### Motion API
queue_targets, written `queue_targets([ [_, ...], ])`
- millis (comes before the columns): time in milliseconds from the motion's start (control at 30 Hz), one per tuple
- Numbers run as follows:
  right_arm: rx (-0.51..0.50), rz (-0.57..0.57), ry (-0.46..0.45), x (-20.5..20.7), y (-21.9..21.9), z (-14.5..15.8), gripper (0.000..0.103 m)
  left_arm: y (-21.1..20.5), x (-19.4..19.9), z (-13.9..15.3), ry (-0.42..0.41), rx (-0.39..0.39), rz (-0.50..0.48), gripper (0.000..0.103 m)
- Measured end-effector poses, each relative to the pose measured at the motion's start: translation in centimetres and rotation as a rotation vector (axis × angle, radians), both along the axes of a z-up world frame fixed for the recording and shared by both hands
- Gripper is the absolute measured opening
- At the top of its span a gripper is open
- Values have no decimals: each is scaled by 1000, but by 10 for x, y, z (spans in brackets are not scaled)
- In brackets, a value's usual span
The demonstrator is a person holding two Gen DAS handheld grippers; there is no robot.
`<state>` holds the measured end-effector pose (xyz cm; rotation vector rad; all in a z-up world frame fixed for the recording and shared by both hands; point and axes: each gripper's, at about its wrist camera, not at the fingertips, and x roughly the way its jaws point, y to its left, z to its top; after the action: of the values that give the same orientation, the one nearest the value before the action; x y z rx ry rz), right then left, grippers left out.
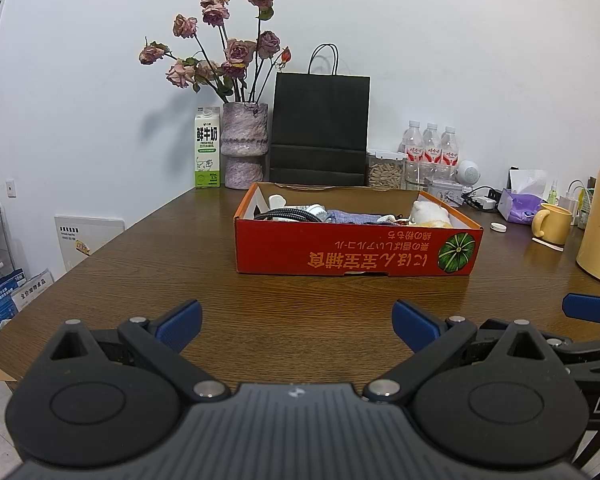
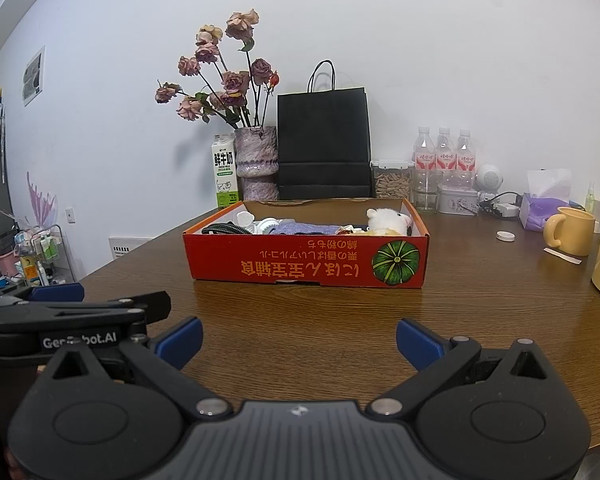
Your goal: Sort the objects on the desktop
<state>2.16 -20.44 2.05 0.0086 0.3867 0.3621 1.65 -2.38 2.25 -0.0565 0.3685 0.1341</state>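
Right now both are held spread and empty above the near counter [image 1: 300, 312]: left hand-held gripper [image 1: 297, 322], right hand-held gripper [image 2: 299, 340]; red box [image 1: 356, 252] farther back.

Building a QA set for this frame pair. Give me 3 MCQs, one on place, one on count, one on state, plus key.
1. Where does the milk carton stand?
A. Inside the red box
B. At the back of the table, right beside the vase
C. Next to the yellow mug

2. How many water bottles with red labels stand in a row by the wall?
A. Two
B. Three
C. Five

3. What state is the left gripper in?
A. Open and holding nothing
B. Shut on a cable
C. Shut on the plush toy

Key:
1 B: the carton stands against the vase, behind the red box.
2 B: three caps and three labels show in both views.
3 A: its blue fingers stand wide apart over bare table; the plush toy lies in the box.
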Motion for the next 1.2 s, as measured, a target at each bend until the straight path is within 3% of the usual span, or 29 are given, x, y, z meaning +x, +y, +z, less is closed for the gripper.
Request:
queue_targets([
  [1200,-2,-2,0,-1,-1,0,103,2,-2,1,-4,9,7,103],
])
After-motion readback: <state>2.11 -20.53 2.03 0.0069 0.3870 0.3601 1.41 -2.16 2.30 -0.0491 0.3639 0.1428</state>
